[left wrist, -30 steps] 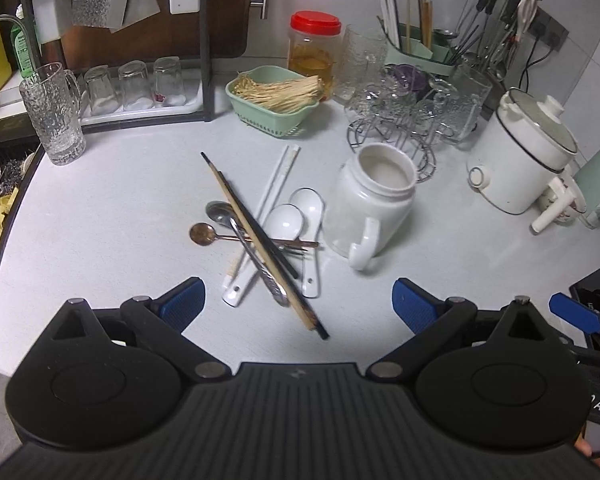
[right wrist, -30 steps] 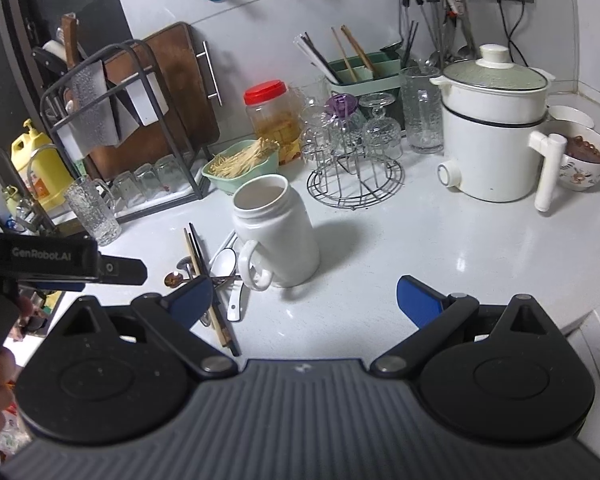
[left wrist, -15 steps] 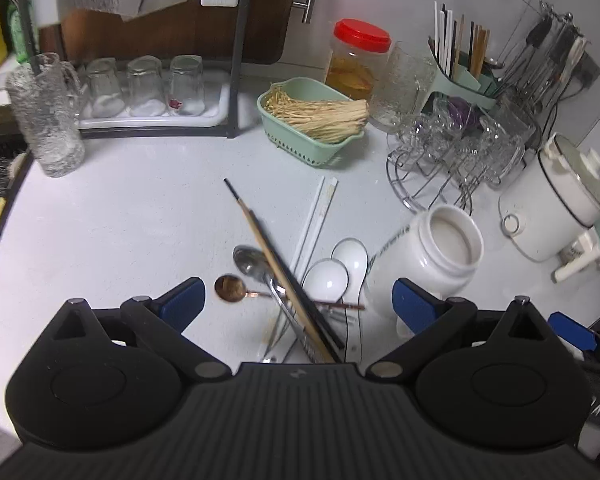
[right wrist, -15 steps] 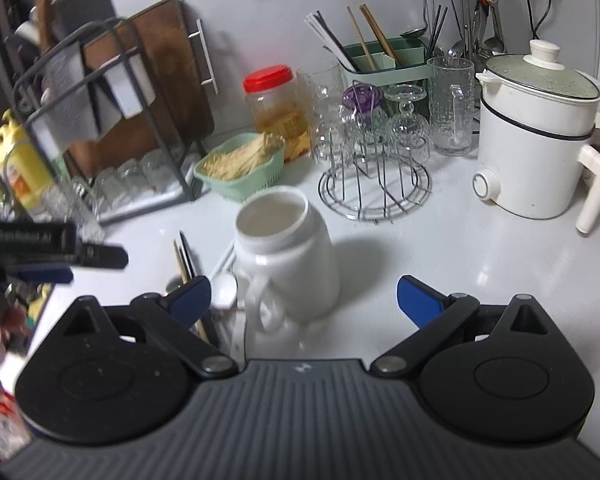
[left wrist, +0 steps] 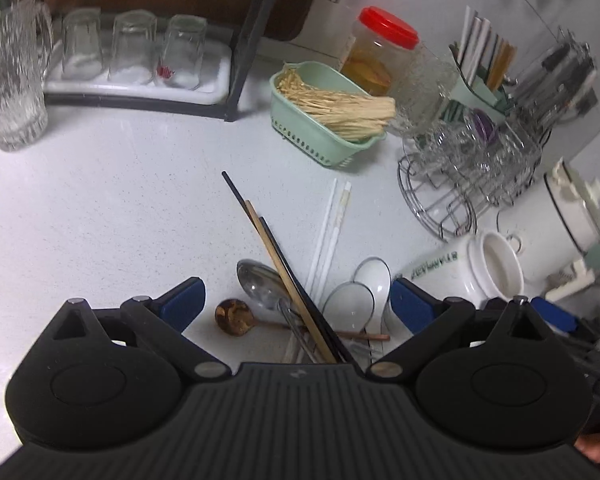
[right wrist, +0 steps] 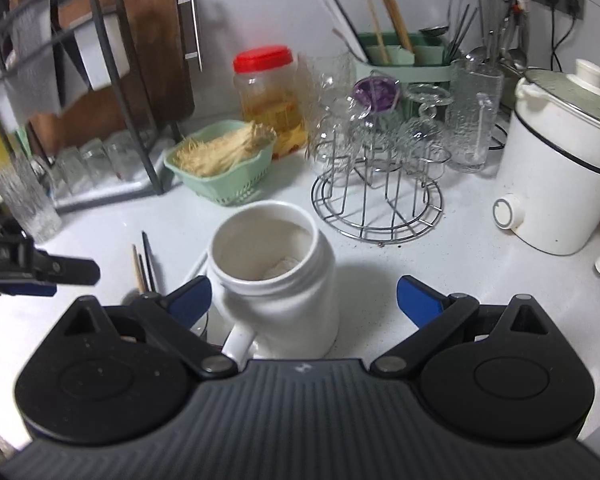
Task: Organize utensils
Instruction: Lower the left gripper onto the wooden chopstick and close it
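Observation:
A pile of utensils lies on the white counter: dark and wooden chopsticks [left wrist: 276, 248], white chopsticks [left wrist: 330, 232], a metal spoon [left wrist: 260, 286], a small brown spoon [left wrist: 233, 312] and two white ceramic spoons [left wrist: 356, 300]. My left gripper [left wrist: 296, 302] is open and hovers right over the pile, with nothing between its fingers. A white ceramic jar [right wrist: 276, 276] with a handle stands just right of the pile; it also shows in the left wrist view [left wrist: 472, 268]. My right gripper [right wrist: 304, 296] is open, with the jar between its fingers.
A green basket of sticks [left wrist: 328, 114], a red-lidded jar [left wrist: 380, 56], a wire rack of glasses [right wrist: 380, 184], a green utensil holder [right wrist: 400, 56] and a white cooker [right wrist: 560, 176] stand behind. A glass mug [left wrist: 12, 80] and a dish rack [left wrist: 140, 60] are at left.
Both grippers have moved forward and down: the left closer over the utensil pile, the right up to the white jar, which now sits between its fingers.

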